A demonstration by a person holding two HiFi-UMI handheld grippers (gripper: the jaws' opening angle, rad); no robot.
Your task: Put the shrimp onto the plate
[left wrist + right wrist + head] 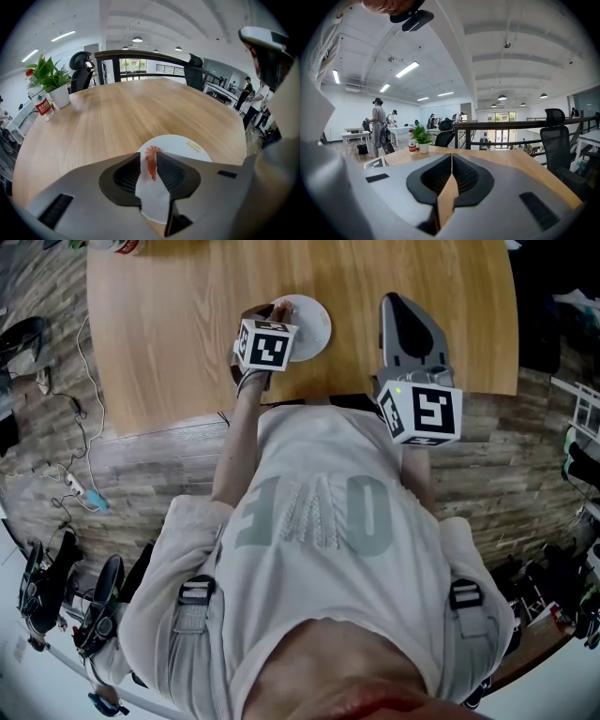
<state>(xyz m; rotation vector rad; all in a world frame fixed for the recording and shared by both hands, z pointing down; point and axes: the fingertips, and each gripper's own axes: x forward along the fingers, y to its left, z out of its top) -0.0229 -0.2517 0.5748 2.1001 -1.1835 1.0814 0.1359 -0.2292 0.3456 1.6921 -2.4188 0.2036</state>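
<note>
A small orange-red shrimp (151,162) hangs pinched between the jaws of my left gripper (149,158), which is shut on it. The shrimp hangs over the near edge of a round white plate (187,146) on the wooden table. In the head view the left gripper (269,319) sits at the plate's (311,326) left rim, and the shrimp is hidden there. My right gripper (411,332) hovers over the table to the right of the plate. Its jaws meet at the tips with nothing between them (451,160).
A potted plant (52,83) and a red-labelled bottle (42,105) stand at the table's far left corner. Office chairs (80,70) and a railing line the far side. The table's near edge (309,401) runs just in front of the person's body. Cables (80,486) lie on the floor at left.
</note>
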